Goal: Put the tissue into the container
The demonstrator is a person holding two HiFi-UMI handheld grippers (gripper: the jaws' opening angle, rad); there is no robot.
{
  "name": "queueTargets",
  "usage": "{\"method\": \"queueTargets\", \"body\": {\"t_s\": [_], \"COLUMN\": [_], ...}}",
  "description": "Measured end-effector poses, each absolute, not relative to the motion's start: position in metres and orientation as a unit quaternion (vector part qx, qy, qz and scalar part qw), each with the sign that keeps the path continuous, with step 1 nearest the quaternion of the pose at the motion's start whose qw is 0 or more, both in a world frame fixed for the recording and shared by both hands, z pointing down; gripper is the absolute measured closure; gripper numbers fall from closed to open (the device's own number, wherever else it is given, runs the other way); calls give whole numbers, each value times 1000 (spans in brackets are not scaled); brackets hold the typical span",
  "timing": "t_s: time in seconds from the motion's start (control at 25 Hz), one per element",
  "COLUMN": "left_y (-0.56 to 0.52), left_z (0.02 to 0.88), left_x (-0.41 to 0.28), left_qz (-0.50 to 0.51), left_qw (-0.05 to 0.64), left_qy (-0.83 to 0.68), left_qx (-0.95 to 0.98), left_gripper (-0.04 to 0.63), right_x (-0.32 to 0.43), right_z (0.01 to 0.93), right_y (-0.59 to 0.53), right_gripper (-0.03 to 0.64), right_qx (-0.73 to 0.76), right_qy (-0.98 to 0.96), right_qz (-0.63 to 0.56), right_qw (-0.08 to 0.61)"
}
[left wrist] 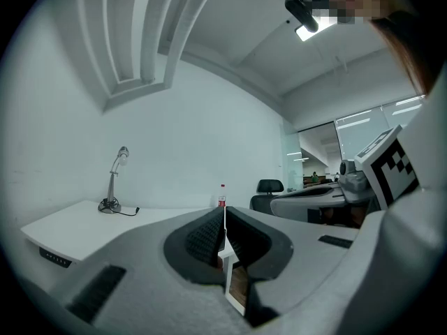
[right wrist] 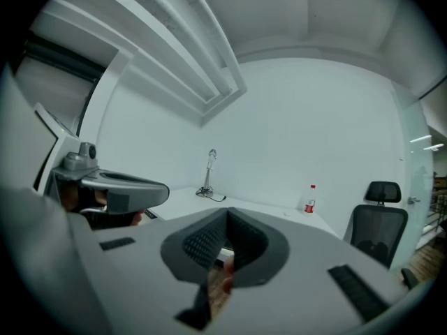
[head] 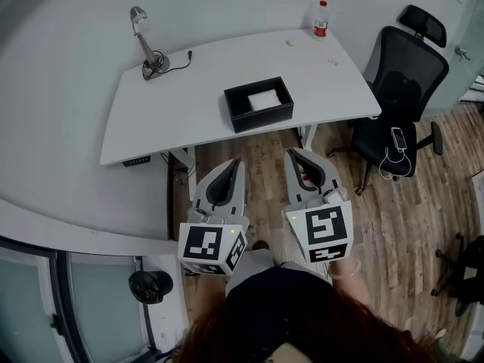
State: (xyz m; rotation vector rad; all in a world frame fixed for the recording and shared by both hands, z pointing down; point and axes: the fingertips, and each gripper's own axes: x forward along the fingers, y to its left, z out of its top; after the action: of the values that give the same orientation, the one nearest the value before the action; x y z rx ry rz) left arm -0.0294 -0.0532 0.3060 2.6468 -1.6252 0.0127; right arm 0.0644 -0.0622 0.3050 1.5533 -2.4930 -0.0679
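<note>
A black open-top container point(head: 259, 117) stands near the front edge of the white table point(head: 166, 119), with a white tissue point(head: 264, 100) lying inside it. Both grippers hover in front of the table over the wooden floor, pointing toward it and well short of the container. My left gripper point(head: 237, 162) is shut, its jaws meeting in a thin line point(left wrist: 224, 213) with nothing between them. My right gripper point(head: 293, 153) is likewise shut and empty point(right wrist: 227, 216). From either gripper view the container is hidden behind the jaws.
A desk lamp point(head: 145, 45) with its cable stands at the table's far left. A red-labelled bottle point(head: 321, 20) stands at the far right corner. A black office chair point(head: 398, 97) sits to the right of the table, and a wall runs behind it.
</note>
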Motion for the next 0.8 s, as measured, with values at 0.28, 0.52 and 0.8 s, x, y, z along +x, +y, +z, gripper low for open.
{"method": "queueTargets", "body": {"t_s": [0.28,0.52,0.8], "left_y": [-27,-7,12], "left_z": [308,311,311], "left_x": [-15,-6,6], "left_qz": [10,16,19], "left_qw": [18,18,18], "left_qy": [-529,-533,-533], "left_qx": [848,846,846], "left_gripper": [563,563,563], "right_x": [76,85,95], "right_z": [302,305,306], "right_y": [-36,-16,2], "right_gripper": [597,597,597], "right_qx": [517,513,512], "right_qy": [-850,-853,-854], "right_qz": [-26,-23,-17], "right_qw": [96,94,88]}}
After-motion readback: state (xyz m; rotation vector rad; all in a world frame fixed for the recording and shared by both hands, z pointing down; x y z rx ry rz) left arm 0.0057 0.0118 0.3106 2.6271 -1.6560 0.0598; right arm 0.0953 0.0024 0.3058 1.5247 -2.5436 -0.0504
